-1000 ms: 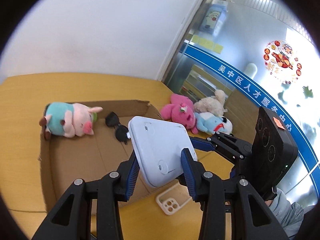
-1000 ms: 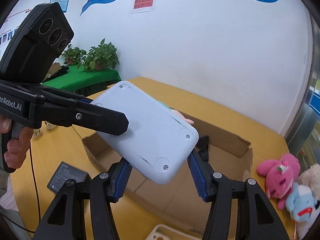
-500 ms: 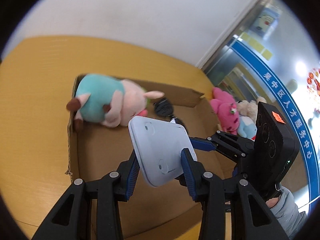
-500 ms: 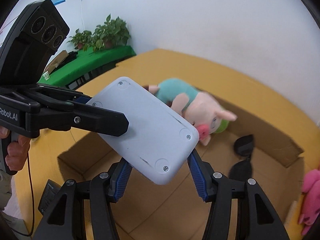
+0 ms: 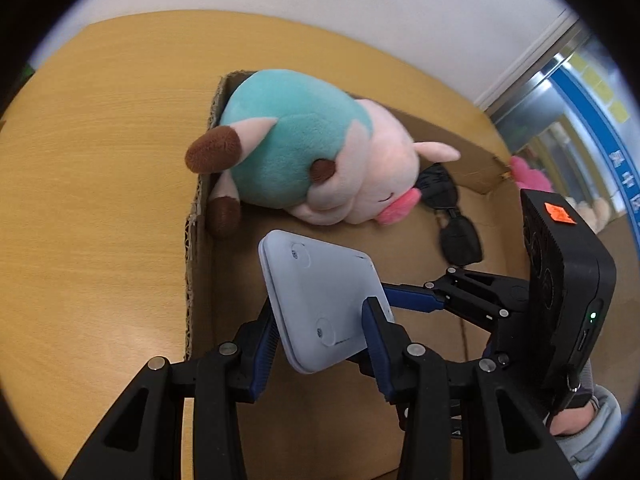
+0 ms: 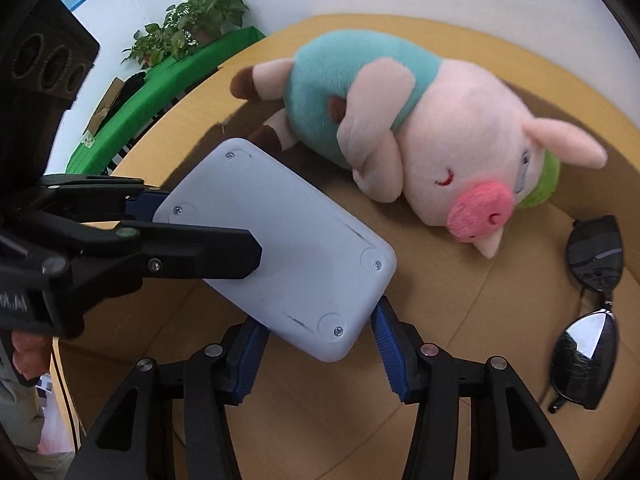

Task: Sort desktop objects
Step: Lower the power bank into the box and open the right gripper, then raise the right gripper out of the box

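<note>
- You hold one flat grey slab (image 5: pixel 324 304) with both tools: smooth matte plastic, rounded corners, a screw in a round recess at each corner, a few dark scuffs along one edge.
- Your left gripper (image 5: pixel 320 334) is clamped narrow on the slab's short end, its ribbed blue pads (image 5: pixel 376 332) pressed on both edges.
- Your right gripper (image 6: pixel 316 350) is closed on the slab's other end, blue pads against both sides; in its view the left tool reaches in from 9 o'clock.
- The slab hangs tilted above the floor of an open cardboard box (image 5: pixel 200 216), whose raw corrugated edge shows along the left wall. I cannot tell whether it touches the floor.
- At 12 o'clock from the slab lies a plush pig (image 6: pixel 420 128): fuzzy pink head, teal body, brown hooves, stitched closed eye, on its side in the box and near the slab.
- At 3 o'clock in the right view lie black sunglasses (image 6: pixel 588 312), glossy lenses, on the box floor, well apart from the slab.
- The box sits on a yellow wood-grain table (image 5: pixel 100 160).
- An orange sticker (image 5: pixel 560 213) marks the right tool's black housing; no writing on it can be read.
</note>
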The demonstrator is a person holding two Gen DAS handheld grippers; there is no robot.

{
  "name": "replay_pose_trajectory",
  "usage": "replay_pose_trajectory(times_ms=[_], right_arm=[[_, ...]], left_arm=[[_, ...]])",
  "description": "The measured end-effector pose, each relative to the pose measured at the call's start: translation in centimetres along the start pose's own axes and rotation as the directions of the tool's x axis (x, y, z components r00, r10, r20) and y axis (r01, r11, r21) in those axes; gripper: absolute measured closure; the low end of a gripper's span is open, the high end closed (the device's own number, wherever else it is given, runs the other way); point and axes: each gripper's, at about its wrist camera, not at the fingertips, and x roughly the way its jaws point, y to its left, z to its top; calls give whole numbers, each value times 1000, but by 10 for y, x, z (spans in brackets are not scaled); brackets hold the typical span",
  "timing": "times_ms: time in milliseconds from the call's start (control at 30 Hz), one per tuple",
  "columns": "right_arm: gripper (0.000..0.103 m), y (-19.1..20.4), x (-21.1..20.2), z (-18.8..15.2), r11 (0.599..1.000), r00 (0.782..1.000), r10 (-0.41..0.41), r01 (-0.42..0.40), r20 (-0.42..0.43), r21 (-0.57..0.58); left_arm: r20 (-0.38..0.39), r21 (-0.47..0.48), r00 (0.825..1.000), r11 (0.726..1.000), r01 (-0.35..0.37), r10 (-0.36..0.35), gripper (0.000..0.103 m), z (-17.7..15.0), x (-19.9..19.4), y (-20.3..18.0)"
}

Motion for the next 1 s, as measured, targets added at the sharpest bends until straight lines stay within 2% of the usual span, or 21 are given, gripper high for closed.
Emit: replay_pose_trajectory(times_ms=[167, 267, 333, 400, 467, 533, 600, 667, 767, 900, 1000], right_arm=[[51, 3, 10, -3, 999, 1000, 24, -24, -17, 25], [51, -2, 10, 0, 997, 999, 47, -45, -24, 54], [50, -3, 11, 0, 997, 998, 51, -49, -26, 62], [43, -2, 10, -3, 997, 998, 49, -47, -26, 68], [40, 0, 4, -6, 997, 999, 40, -38, -23, 68], [37, 1, -10, -10, 998, 1000, 22, -22, -5, 64], [27, 0, -28, -13, 997, 1000, 8, -10, 27, 73], [22, 1, -48, -18, 997, 998, -3, -2, 68, 75], [20, 2, -72, -28, 997, 994, -26, 18, 107, 71], [19, 1, -95, -46, 994, 988, -89, 80, 129, 70], [14, 4, -117, -62, 982, 969, -183, 172, 169, 74]], left_arm=[[-31, 23, 993, 993, -112, 113, 59, -4, 2, -6], [-29, 17, 989, 989, -144, 144, 55, -5, -2, -2], [-30, 8, 990, 991, -137, 137, 55, -6, -5, 0], [-24, 13, 989, 989, -146, 146, 55, -4, -7, -4], [-20, 15, 988, 988, -151, 152, 55, -6, -12, -6], [-11, 20, 986, 986, -165, 166, 55, -7, -14, -9], [-2, 26, 986, 985, -168, 168, 53, -9, -16, -11], [4, 25, 986, 986, -164, 164, 49, -10, -16, -13], [-7, 39, 987, 986, -160, 160, 47, -10, -10, -18], [61, 54, 989, 989, -138, 134, 47, -14, -20, -31], [184, 116, 976, 983, -142, 119, 47, -23, -48, -54]])
